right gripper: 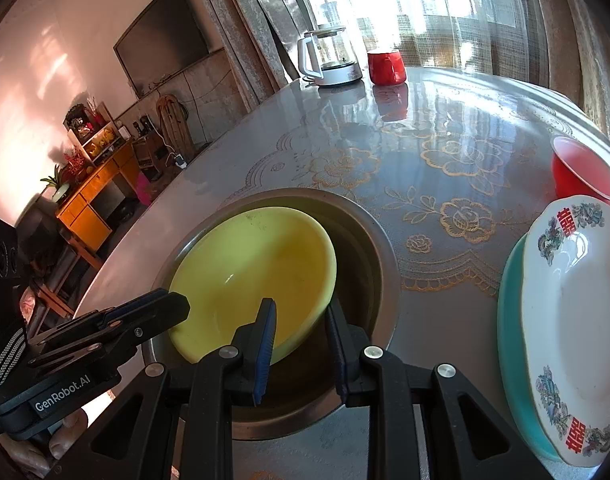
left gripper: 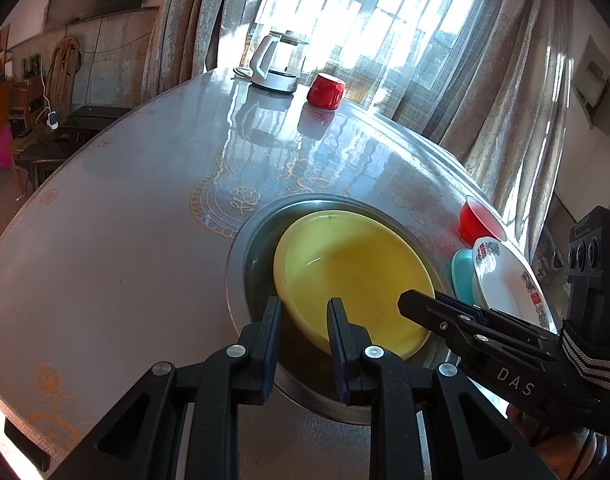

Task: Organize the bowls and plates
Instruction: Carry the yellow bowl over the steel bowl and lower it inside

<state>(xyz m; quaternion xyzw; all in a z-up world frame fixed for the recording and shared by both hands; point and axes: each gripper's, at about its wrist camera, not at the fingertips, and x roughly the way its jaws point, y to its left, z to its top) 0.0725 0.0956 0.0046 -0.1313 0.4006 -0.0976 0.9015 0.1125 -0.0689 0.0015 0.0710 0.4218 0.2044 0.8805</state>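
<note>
A yellow plate (left gripper: 351, 276) lies tilted in the round metal recess (left gripper: 249, 256) at the table's middle; it also shows in the right wrist view (right gripper: 253, 276). My left gripper (left gripper: 305, 306) straddles the plate's near rim with its jaws apart, not clamped. My right gripper (right gripper: 299, 308) straddles the rim on the other side, jaws apart too. A white patterned plate (right gripper: 577, 312) rests on a teal plate (right gripper: 509, 296) at the right. A red bowl (right gripper: 581, 168) stands behind them.
A glass kettle (left gripper: 277, 62) and a red mug (left gripper: 325, 90) stand at the table's far edge by the curtained window. The table top (left gripper: 125, 220) has a glossy floral cover. A chair and cabinets stand to the left beyond the table.
</note>
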